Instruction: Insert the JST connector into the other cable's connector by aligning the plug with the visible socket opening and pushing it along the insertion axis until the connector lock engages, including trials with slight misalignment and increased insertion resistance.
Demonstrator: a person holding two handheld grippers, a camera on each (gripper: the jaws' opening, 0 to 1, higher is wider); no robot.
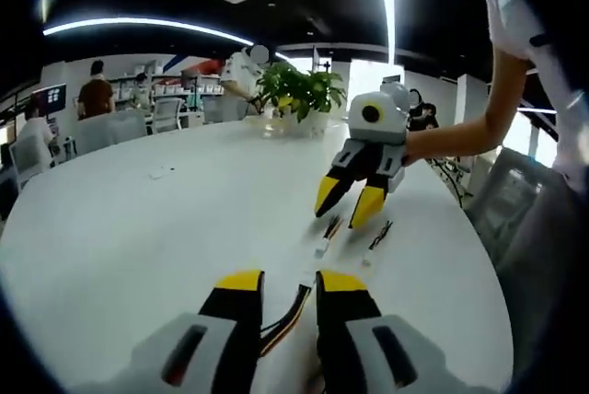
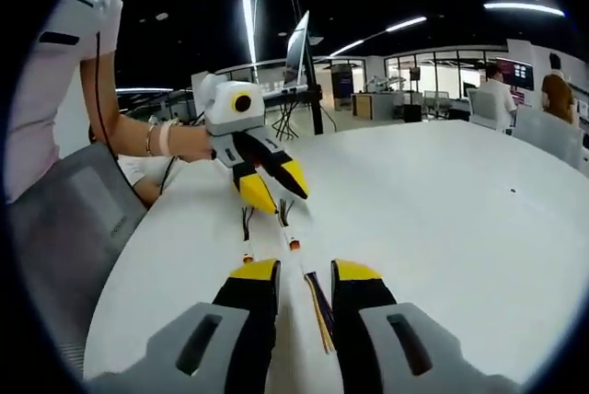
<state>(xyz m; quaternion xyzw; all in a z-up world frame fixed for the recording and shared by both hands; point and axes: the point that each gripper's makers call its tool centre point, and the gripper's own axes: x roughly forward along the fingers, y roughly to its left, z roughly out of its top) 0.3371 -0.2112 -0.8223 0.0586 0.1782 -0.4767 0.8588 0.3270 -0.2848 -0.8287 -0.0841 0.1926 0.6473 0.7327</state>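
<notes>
1. Found two thin cable leads on the white round table (image 1: 138, 228), side by side and near its edge on the person's side. Logged them as the first short cable with small white connector (image 1: 321, 248) and the second short cable with small white connector (image 1: 367, 260).
2. Found both leads between the two tools, long axes roughly along the line from one gripper to the other.
3. Noted the left gripper (image 1: 290, 279), black with yellow tips, jaws apart and clamped on nothing. Saw the striped yellow, red and black wires (image 1: 287, 316) running loose through its gap toward the connectors.
4. Noted the right gripper (image 1: 348, 212), same build, held opposite in a person's hand (image 1: 416, 144). Jaws spread, tips low over the far ends of both leads; could not tell whether touching.
5. Judged neither plug picked up yet and the mating not started. Could not tell plug from socket at this size.
6. Judged the right gripper nearer the connector bodies, the left one further back along the wires.
7. Judged the next move to hinge on closing along each lead's axis, then bringing the ends nose to nose.
8. Saw bare tabletop to the far side, so room for sliding. Flagged the close edge behind the right gripper as a drop risk.
</notes>
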